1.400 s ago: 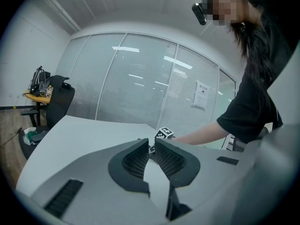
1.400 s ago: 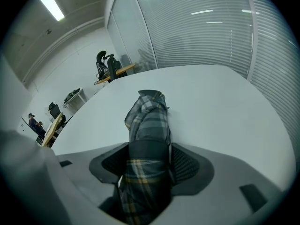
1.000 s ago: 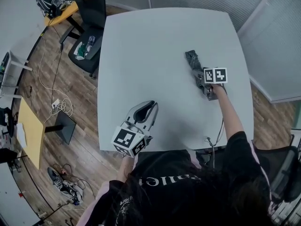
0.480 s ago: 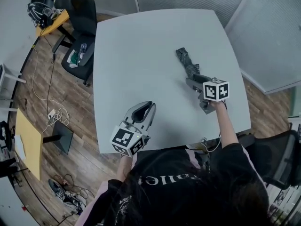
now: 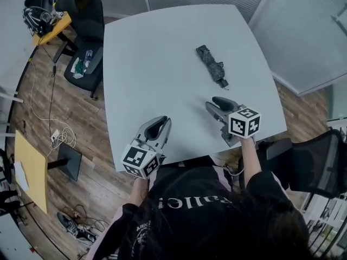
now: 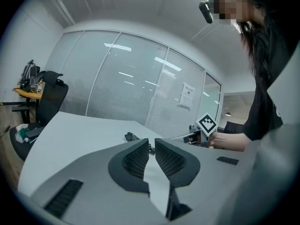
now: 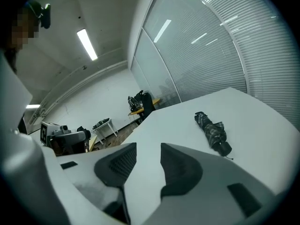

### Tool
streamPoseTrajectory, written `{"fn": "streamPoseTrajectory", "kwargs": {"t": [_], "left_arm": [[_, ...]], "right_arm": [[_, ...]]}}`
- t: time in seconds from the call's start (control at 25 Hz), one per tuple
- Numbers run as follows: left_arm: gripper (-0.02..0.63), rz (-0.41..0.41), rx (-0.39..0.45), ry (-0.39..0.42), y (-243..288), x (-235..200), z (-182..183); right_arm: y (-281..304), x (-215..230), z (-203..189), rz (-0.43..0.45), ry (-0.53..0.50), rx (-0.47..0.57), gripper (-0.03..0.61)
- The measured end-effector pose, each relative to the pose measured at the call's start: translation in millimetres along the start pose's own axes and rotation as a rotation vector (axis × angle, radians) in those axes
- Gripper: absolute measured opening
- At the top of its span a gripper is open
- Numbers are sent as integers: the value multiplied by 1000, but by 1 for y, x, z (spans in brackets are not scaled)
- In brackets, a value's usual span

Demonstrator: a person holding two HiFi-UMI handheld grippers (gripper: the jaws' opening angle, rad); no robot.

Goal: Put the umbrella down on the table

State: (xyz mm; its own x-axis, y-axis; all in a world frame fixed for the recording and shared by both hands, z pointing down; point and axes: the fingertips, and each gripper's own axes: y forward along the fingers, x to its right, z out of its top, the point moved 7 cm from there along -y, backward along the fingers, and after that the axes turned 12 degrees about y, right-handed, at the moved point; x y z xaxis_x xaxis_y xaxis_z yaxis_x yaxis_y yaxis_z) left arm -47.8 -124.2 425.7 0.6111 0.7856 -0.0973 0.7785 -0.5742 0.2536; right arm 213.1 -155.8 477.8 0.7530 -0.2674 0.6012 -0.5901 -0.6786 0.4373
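Umbrella count is one, and it is lying flat on the table, released, on the right half of the top and toward the far side. It is sitting at a slant, with its stubby black handle end pointing back toward the person and its other end pointing away. It is folded down short and bundled up, and its cloth is showing a dark, mottled grey-and-black pattern with crumpled folds. A thin cord is trailing from the handle end.

One table is standing in the room, pale grey with rounded corners, and the umbrella is the only loose thing lying on it.

Two grippers are hovering over the near edge, one in each of the person's hands. The left gripper is hanging at the near left with its jaws drawn together to a thin slit and nothing in them. The right gripper is pointing toward the umbrella but staying well apart from it; its jaws are closing with a clear gap between them, and only bare tabletop is showing in that gap.

Two black chairs are standing on the wooden floor: one chair beyond the table's far left corner, the other at the person's right.
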Motion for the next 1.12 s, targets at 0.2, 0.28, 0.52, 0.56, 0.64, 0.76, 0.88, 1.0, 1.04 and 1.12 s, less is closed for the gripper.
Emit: {"fn": "streamPoseTrajectory", "kwargs": {"t": [0.2,0.28,0.52,0.56,0.64,0.76,0.88,1.0,1.04,1.12], "left_arm": [[57,0,-5,-5,-24,-4,-9],[57,-2,0,-3,-33,-7,-10],[57,-25,3,6,-57,-11,-16],[58,-32,3,9,-61,-12,-17],[57,-45,4,15,-68,-13,-19],[57,-70,7,25,-79,-13,-20],[57,-91,12,33,-88,-13,-24],[57,-107,21,38,-93,-14,-26],[57,-112,24,39,-94,-15,-26],[57,-124,29,39,-98,-14,-27]], "right_arm": [[-15,-31,-24,-32,-27,17,147],[-18,-44,-31,-34,-37,26,138],[-23,-83,-52,-26,-33,70,98],[-23,-89,-56,-26,-29,78,86],[-23,-99,-64,-25,-21,88,66],[-24,-113,-75,-25,-15,100,51],[-23,-126,-87,-27,-21,104,38],[-21,-137,-95,-25,-55,89,31],[-21,-140,-96,-27,-66,85,29],[-23,-146,-101,-31,-77,82,26]]}}
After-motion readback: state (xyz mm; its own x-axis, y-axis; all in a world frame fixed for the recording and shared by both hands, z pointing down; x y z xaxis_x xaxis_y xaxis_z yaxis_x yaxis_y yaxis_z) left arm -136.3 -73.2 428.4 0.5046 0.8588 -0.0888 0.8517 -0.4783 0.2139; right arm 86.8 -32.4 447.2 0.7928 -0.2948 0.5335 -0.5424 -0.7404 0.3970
